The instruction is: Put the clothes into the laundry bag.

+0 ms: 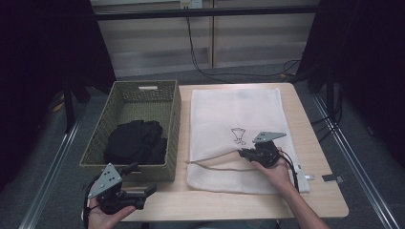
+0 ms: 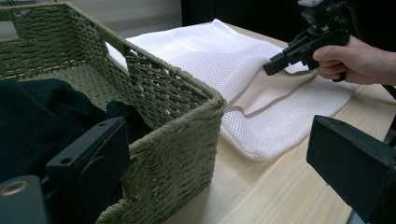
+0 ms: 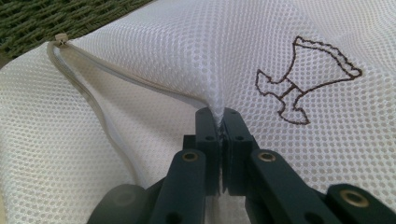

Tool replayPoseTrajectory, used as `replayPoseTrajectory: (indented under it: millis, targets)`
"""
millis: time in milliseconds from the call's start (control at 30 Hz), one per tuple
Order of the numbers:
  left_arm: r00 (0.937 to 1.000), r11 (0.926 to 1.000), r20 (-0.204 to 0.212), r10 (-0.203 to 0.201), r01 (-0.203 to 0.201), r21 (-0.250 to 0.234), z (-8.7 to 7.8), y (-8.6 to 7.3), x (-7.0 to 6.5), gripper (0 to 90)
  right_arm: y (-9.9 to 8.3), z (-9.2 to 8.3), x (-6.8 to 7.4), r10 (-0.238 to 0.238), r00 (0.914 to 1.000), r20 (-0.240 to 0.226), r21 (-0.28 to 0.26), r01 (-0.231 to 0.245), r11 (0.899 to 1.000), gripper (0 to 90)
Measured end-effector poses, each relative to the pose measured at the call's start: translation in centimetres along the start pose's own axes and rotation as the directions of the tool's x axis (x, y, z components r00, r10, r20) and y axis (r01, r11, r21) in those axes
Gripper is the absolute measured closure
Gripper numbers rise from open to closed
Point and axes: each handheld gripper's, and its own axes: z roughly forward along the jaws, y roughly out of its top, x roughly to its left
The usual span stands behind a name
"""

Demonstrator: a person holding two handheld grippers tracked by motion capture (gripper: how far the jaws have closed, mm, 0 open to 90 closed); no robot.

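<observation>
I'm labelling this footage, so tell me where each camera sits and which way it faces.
High view: above the person's side, looking forward and down on table; both hands show.
Left gripper view: on left gripper, facing basket and mesh bag; open jaws.
Right gripper view: on right gripper, jaws pinching bag mesh.
Shared: all three show the bag.

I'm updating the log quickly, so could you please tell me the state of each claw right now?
Left claw: open, holding nothing, beside the green woven basket.
Right claw: shut on the white mesh laundry bag.
</observation>
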Motion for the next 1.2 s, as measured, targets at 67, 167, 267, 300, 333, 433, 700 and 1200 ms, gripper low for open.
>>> replayPoseTrajectory:
  millis: [67, 167, 267, 300, 333, 433, 700, 1200]
  targets:
    - [1.0, 1.0, 0.0, -0.001, 0.001, -0.002, 0.0, 0.0, 0.0, 5.9, 0.0, -0.1, 0.0, -0.004, 1.0, 0.0, -0.004, 0.004, 1.0, 87.3]
    - [1.0, 1.0, 0.0, -0.001, 0.001, -0.002, 0.0, 0.0, 0.0, 6.0, 0.1, -0.2, 0.0, -0.004, 1.0, 0.001, -0.009, 0.004, 1.0, 87.3]
    - [1.0, 1.0, -0.002, -0.005, 0.005, -0.003, 0.0, 0.0, 0.0, 5.9, 0.1, -0.3, 0.0, -0.005, 1.0, -0.002, -0.014, 0.005, 1.0, 87.3]
    - [1.0, 1.0, -0.003, -0.007, 0.007, -0.005, 0.0, 0.0, 0.0, 5.9, 0.1, -0.3, 0.0, -0.005, 1.0, -0.003, -0.016, 0.005, 1.0, 87.3]
    - [1.0, 1.0, -0.005, -0.007, 0.007, -0.006, -0.1, 0.0, 0.1, 5.9, 0.1, -0.3, 0.1, -0.006, 1.0, 0.001, -0.02, 0.006, 1.0, 87.3]
    - [1.0, 0.9999, -0.004, -0.007, 0.007, -0.008, 0.0, 0.0, 0.1, 5.9, 0.2, -0.5, 0.2, -0.005, 1.0, -0.003, -0.034, 0.005, 0.999, 87.3]
    - [1.0, 0.9999, -0.004, -0.006, 0.006, -0.008, -0.1, 0.0, 0.1, 5.9, 0.6, -1.2, 0.2, 0.007, 1.0, -0.005, -0.08, -0.008, 0.997, 87.4]
    - [1.0, 0.9999, -0.004, -0.007, 0.007, -0.009, -0.1, 0.0, 0.1, 5.7, 1.6, -2.3, 0.2, 0.012, 0.9999, -0.012, -0.143, -0.014, 0.99, 87.3]
